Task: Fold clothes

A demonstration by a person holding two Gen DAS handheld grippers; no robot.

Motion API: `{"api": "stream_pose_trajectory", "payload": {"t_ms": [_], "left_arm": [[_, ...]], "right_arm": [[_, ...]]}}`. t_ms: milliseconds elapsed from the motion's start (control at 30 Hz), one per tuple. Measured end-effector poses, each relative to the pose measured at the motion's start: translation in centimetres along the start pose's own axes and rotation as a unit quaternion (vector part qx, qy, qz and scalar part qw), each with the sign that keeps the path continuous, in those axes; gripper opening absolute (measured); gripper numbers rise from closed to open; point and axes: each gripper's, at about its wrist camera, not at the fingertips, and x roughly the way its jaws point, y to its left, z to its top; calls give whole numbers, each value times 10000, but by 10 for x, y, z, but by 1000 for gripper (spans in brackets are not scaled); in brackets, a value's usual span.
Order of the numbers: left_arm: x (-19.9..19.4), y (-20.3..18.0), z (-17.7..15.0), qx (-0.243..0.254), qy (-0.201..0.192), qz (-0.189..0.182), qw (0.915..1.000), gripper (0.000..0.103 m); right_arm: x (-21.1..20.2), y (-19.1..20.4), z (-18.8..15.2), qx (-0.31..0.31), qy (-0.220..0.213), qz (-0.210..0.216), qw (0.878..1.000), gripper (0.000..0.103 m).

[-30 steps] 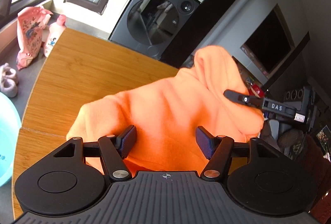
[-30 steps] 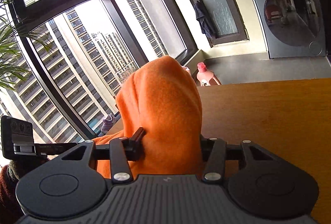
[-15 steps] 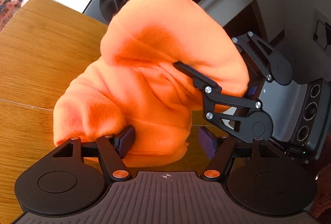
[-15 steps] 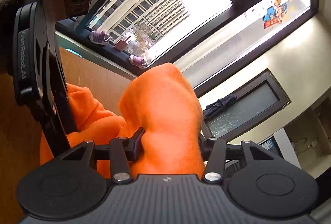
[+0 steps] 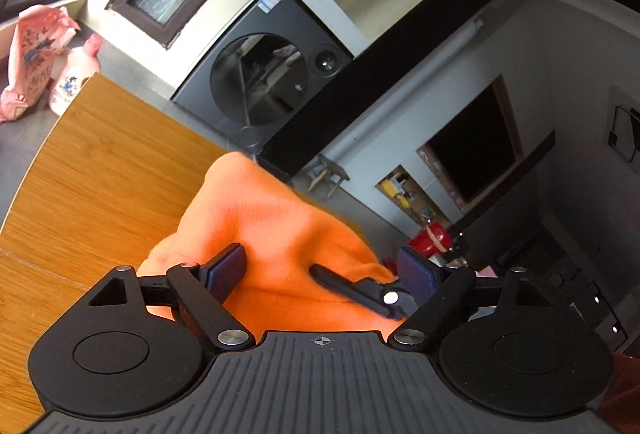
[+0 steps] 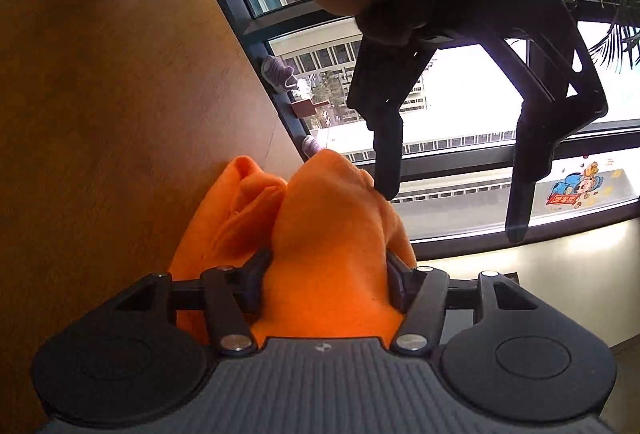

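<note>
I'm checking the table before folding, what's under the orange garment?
Wooden table shows around the orange garment, held bunched by the right gripper. Whatever lies directly beneath is covered.

A: What has changed in the last second?

B: The right gripper [image 6: 326,278] has swung round; the wooden worktop [image 6: 100,93] now fills its left side, and the left gripper [image 6: 452,173] has come to hang above the orange garment [image 6: 328,246].

A: And the left wrist view?

B: The garment [image 5: 280,234] bunched high half a second ago has dropped lower, and the right gripper's finger [image 5: 348,288] now crosses between the left gripper's pads.
</note>
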Motion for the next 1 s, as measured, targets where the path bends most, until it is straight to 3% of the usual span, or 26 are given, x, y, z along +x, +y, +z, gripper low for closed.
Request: {"api": "stream_pose_trajectory", "payload": {"t_ms": [100, 167, 200, 267, 367, 467, 500, 567, 667, 733, 900, 1000], "left_arm": [[0, 9, 5, 12, -101, 135, 9999, 82], [-3, 13, 5, 11, -72, 224, 9997, 81], [-4, 14, 4, 15, -56, 267, 9996, 81], [-7, 14, -1, 85, 5, 311, 9995, 81], [-8, 9, -9, 254, 37, 403, 9989, 81], [-9, 8, -13, 305, 32, 487, 9983, 81], [-10, 9, -13, 304, 32, 511, 9982, 81], [-11, 9, -14, 305, 34, 562, 9979, 81], [-10, 6, -16, 434, 106, 693, 9966, 82], [-10, 3, -18, 569, 112, 794, 9952, 82], [-8, 0, -17, 597, 131, 839, 9946, 84], [-7, -1, -18, 642, 126, 877, 9940, 85]], "right_arm": [[-15, -44, -7, 1100, -43, 466, 9928, 64], [-30, -74, -18, 1809, -98, 591, 9817, 86], [-38, -88, -26, 2147, -148, 612, 9746, 91], [-55, -116, -44, 2831, -249, 661, 9565, 102], [-72, -149, -75, 3865, -358, 596, 9197, 103], [-50, -176, -99, 4634, -275, 391, 8848, 103], [-40, -175, -106, 4749, -176, 399, 8790, 103], [-13, -159, -118, 4697, 109, 588, 8808, 103], [31, -102, -118, 4237, 854, 785, 8983, 103], [34, -78, -118, 4262, 674, 391, 9013, 103], [32, -81, -132, 4942, 751, 394, 8652, 103], [28, -79, -143, 5382, 819, 458, 8376, 103]]}}
